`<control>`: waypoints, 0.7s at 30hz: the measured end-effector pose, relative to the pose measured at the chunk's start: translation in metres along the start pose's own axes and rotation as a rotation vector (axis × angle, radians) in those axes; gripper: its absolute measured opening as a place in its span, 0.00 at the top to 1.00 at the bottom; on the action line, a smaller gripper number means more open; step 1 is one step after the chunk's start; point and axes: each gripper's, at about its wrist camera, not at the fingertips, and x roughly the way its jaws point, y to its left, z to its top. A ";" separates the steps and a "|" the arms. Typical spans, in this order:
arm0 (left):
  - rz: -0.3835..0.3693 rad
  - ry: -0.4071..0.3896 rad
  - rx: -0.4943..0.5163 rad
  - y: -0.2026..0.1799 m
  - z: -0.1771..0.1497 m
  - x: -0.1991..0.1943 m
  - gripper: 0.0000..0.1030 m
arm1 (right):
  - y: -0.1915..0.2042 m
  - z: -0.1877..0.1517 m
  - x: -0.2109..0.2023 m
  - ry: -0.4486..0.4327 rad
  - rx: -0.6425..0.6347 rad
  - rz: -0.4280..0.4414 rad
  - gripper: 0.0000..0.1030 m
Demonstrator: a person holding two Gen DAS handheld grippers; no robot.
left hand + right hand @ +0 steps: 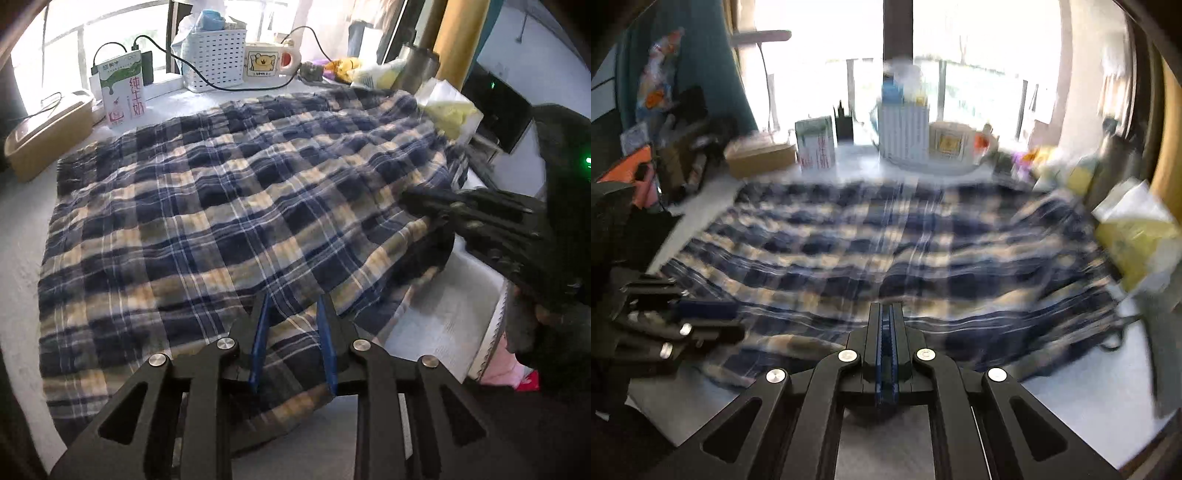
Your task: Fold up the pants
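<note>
Bright windows back a pale table (22, 229). Over the near hem of the plaid pants (207, 206), the left gripper (293, 306) holds its blue pads slightly parted, cloth between them, not pinched. Right of it, the right gripper (886, 314) is closed at the same hem; whether it pinches cloth is unclear. Beyond the pants stand a milk carton (123, 90), white basket (214, 59) and mug (267, 61).

pants (221, 206): spread on table (22, 236) | left gripper (293, 306): parted over hem
</note>
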 end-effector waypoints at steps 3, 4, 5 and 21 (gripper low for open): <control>-0.006 0.004 -0.015 0.003 -0.006 -0.005 0.72 | 0.003 -0.014 0.018 0.065 -0.025 0.021 0.97; -0.011 0.003 -0.024 0.004 -0.007 -0.007 0.72 | 0.004 -0.017 0.016 0.062 -0.040 0.019 0.96; -0.017 0.001 -0.035 0.006 -0.008 -0.009 0.71 | 0.003 -0.019 0.013 0.061 -0.051 0.023 0.97; 0.183 -0.023 -0.091 0.078 0.042 -0.026 0.60 | -0.055 0.015 -0.007 -0.013 -0.059 0.000 0.02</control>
